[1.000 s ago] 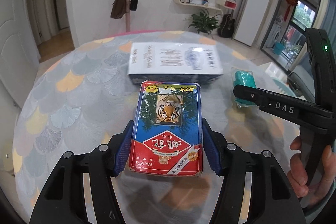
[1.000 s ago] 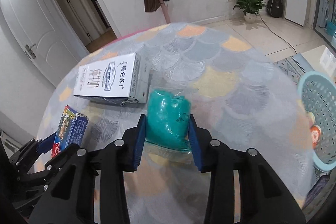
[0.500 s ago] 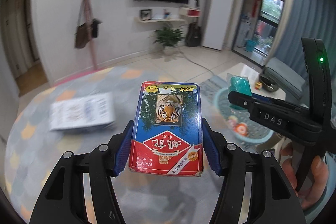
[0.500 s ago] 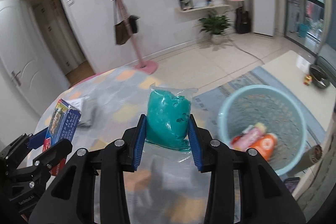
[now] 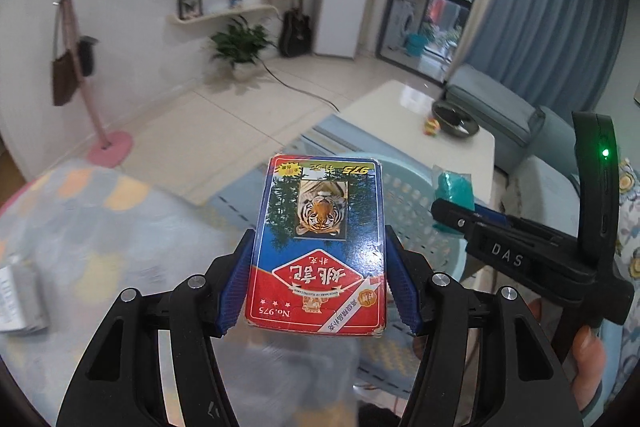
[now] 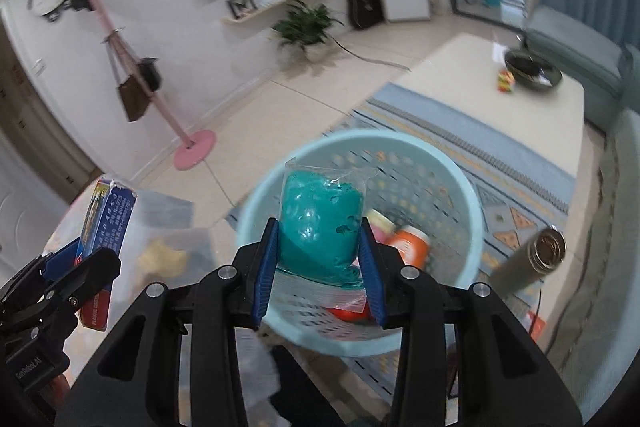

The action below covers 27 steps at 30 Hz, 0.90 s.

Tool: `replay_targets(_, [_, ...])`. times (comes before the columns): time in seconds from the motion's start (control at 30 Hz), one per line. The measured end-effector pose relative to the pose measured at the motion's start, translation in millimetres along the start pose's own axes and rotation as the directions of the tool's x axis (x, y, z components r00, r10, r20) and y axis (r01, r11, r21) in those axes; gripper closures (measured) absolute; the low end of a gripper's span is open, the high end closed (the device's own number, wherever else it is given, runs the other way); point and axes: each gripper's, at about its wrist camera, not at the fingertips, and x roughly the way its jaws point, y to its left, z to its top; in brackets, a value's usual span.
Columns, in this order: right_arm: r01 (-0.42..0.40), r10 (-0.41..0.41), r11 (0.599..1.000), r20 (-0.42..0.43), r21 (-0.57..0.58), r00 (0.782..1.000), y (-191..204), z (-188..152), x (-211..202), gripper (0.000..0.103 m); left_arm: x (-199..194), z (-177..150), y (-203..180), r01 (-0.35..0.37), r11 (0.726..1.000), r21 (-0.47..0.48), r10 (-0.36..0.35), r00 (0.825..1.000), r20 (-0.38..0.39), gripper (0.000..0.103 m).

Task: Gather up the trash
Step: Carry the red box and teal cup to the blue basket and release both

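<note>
My left gripper (image 5: pixel 318 281) is shut on a playing-card box (image 5: pixel 318 247) with a tiger picture, held in the air past the table edge. The box also shows at the left of the right wrist view (image 6: pixel 106 223). My right gripper (image 6: pixel 318 267) is shut on a clear bag of teal stuff (image 6: pixel 320 223), held above a light blue perforated basket (image 6: pixel 460 195) on the floor. The basket (image 5: pixel 416 211) lies behind the box in the left wrist view, where the teal bag (image 5: pixel 454 187) shows at right. An orange bottle (image 6: pixel 410 245) lies in the basket.
The round table with a scale pattern (image 5: pixel 100 227) is at lower left, with a white carton (image 5: pixel 18 301) on it. A low white coffee table (image 6: pixel 500 103) and patterned rug (image 6: pixel 520 187) lie beyond the basket. A metal flask (image 6: pixel 532 261) stands at right. A pink coat stand (image 6: pixel 152 83) is at back left.
Both grippers have swung right from over the table to the basket, each still holding its item. The basket now sits right under the teal bag.
</note>
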Motion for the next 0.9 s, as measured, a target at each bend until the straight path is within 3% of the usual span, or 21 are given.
replay_targets(0.17, [0.032,-0.029,0.998,-0.066,0.048,0.997,-23.1,-2.5,27.2,0.067,42.5,1.8,-5.3,0.058,0.997,-0.041,-0.061,0.995,-0.075,0.044])
replay_targets(0.37, [0.044,-0.038,0.997,-0.094,0.064,0.995,-31.5,-2.9,44.8,0.066,59.6,6.7,-1.5,0.091,0.994,-0.064,-0.096,0.991,-0.091,0.042])
replay_targets(0.43, [0.046,-0.039,0.997,-0.096,0.069,0.995,-33.4,-2.7,46.0,0.065,62.4,9.1,-1.7,0.084,0.995,-0.063,-0.089,0.992,-0.088,0.036])
replay_targets(0.5, [0.053,-0.046,0.996,-0.097,0.068,0.994,-32.8,-1.4,46.9,0.056,61.9,9.2,-0.7,0.080,0.994,-0.072,-0.086,0.993,-0.083,0.032])
replay_targets(0.7, [0.049,-0.045,0.998,-0.084,0.046,0.995,-23.9,-1.3,40.4,0.054,46.5,6.0,7.6,0.072,0.993,-0.097,-0.077,0.995,-0.056,0.031])
replay_targets(0.9, [0.007,-0.009,0.999,-0.050,-0.040,0.999,14.0,-4.4,21.0,0.054,7.5,-0.8,28.4,0.043,0.990,-0.137,-0.042,0.999,0.008,0.031])
